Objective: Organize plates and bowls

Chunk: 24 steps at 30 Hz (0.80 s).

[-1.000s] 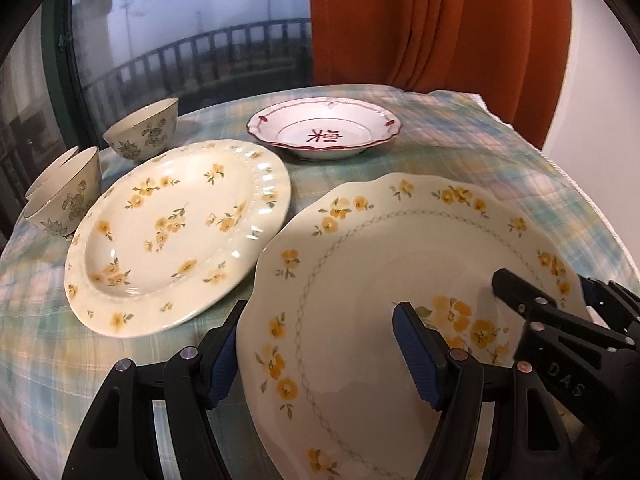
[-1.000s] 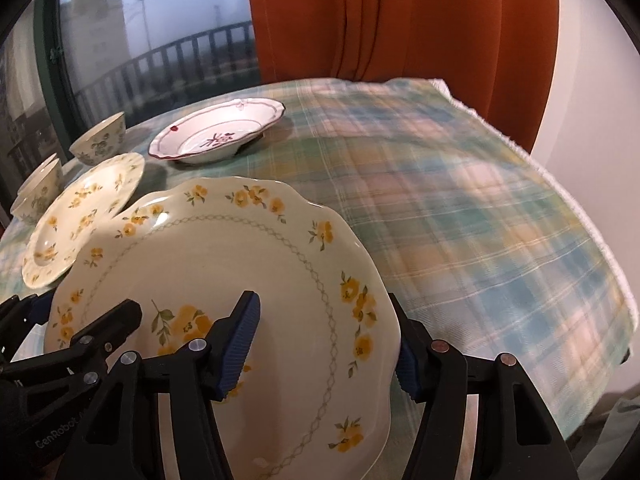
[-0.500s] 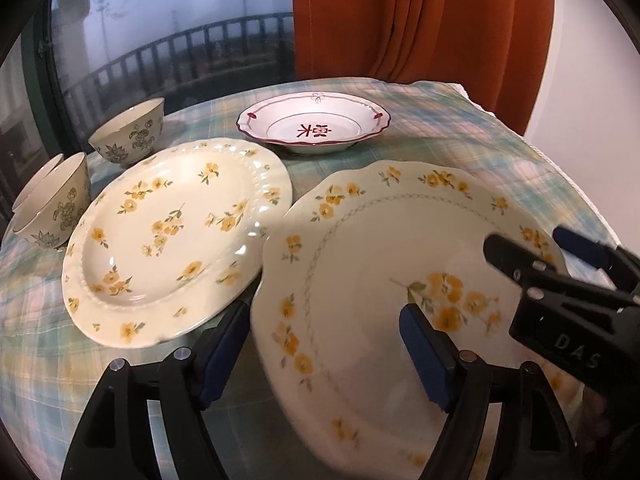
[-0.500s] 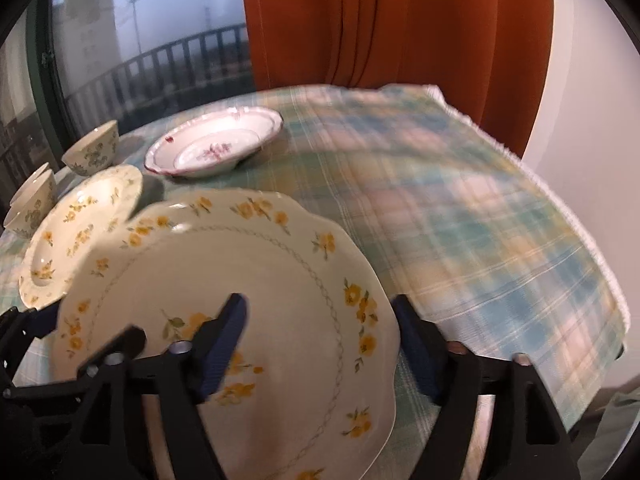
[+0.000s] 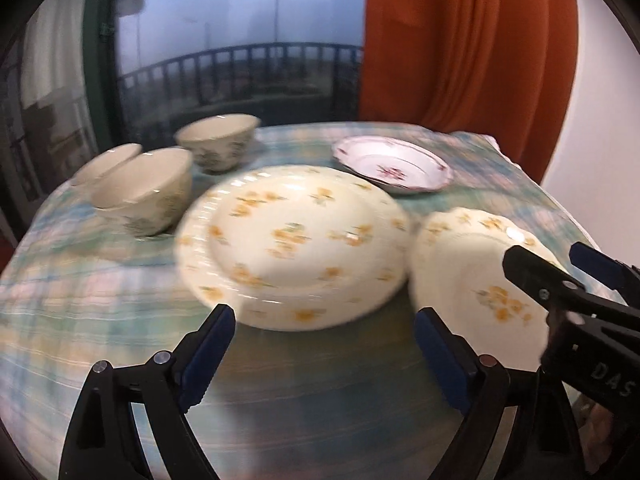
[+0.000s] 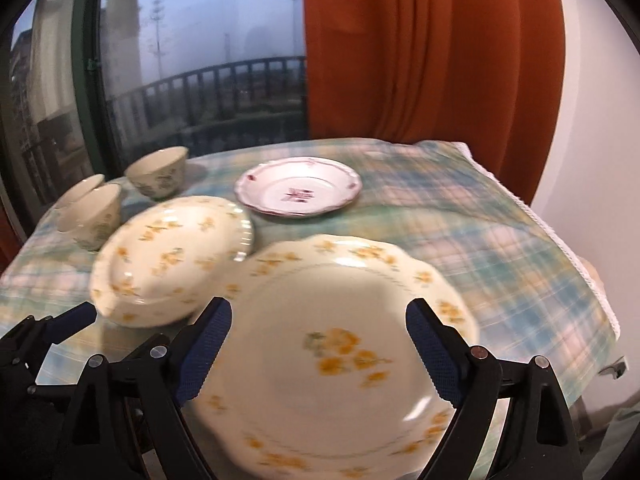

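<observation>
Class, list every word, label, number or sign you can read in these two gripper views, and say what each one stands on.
"DAS": white letters on the black body of the right gripper, seen in the left wrist view.
Red-rimmed dish: a red mark at its centre, too blurred to read.
Yellow-flower plates and bowls: floral patterns only, no text.
Nothing else is legible.

Three plates sit on the desk point(image 6: 460, 216): two cream plates with yellow flowers point(image 6: 172, 256) point(image 6: 344, 344) and one white plate with red trim point(image 6: 298, 192). Left of the red-trimmed plate stand three bowls point(image 6: 158, 172) point(image 6: 92, 214) point(image 6: 78, 186). Two tongs point(image 5: 324, 354) point(image 6: 318, 350) show.
</observation>
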Tool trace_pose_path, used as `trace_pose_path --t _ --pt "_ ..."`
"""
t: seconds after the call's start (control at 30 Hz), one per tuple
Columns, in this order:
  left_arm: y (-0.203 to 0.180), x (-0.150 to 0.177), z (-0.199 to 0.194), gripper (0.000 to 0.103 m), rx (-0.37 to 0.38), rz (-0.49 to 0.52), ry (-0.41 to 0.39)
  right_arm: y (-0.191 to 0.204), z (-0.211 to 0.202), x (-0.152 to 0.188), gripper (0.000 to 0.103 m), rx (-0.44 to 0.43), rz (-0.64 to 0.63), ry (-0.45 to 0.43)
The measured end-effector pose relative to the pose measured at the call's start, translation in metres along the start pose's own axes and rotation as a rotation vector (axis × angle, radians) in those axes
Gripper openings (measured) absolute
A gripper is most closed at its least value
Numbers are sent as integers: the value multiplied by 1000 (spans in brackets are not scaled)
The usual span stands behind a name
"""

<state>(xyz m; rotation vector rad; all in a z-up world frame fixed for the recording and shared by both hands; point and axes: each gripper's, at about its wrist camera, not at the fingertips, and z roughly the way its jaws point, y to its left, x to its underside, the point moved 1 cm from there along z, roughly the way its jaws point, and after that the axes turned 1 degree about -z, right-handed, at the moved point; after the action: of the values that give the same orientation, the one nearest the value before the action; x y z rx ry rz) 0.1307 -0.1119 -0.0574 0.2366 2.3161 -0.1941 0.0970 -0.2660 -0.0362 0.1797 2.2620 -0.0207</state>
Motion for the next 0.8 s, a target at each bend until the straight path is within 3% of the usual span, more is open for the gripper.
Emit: trace_pose_path --t 0.2,0.33,0.53,0.8 --pt "38 -11 -8 93 -53 -45 -34 47 -8 -12 91 -39 -65 -51" --pt "52 -16 -8 95 -94 -43 -78 66 -1 -23 91 17 -113 -80" --pt "70 -32 14 95 -84 -90 -21 73 29 -40 91 -36 -74 -37" --pt "82 -51 51 95 -141 -84 42 79 83 -65 91 -85 -69 37"
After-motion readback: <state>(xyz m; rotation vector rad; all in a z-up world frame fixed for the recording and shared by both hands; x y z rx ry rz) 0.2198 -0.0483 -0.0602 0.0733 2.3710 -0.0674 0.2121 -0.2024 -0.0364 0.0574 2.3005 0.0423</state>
